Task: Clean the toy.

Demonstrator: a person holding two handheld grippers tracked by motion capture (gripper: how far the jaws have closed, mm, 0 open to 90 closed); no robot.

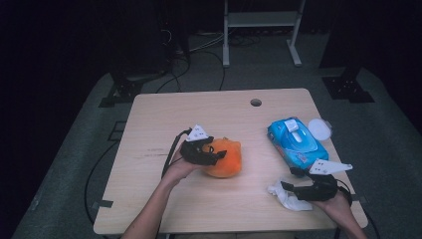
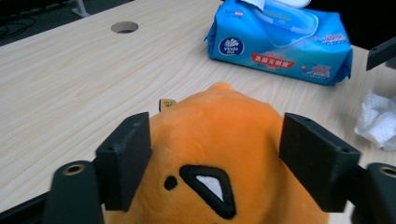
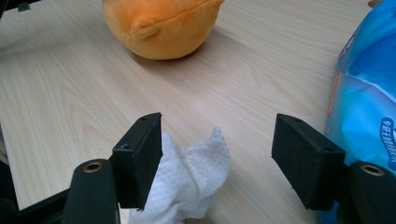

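An orange plush toy sits at the table's middle. My left gripper reaches over it from the left. In the left gripper view, its jaws stand on either side of the plush toy, which bulges up between them, close against both pads; no squeeze shows. A crumpled white wipe lies near the front right. My right gripper is open around the wipe, which leans on one pad and lies well clear of the other.
A blue pack of wet wipes lies at the right with its flap up, and a round white lid sits beside it. A cable hole is near the table's far edge. Bare wood spreads at front left.
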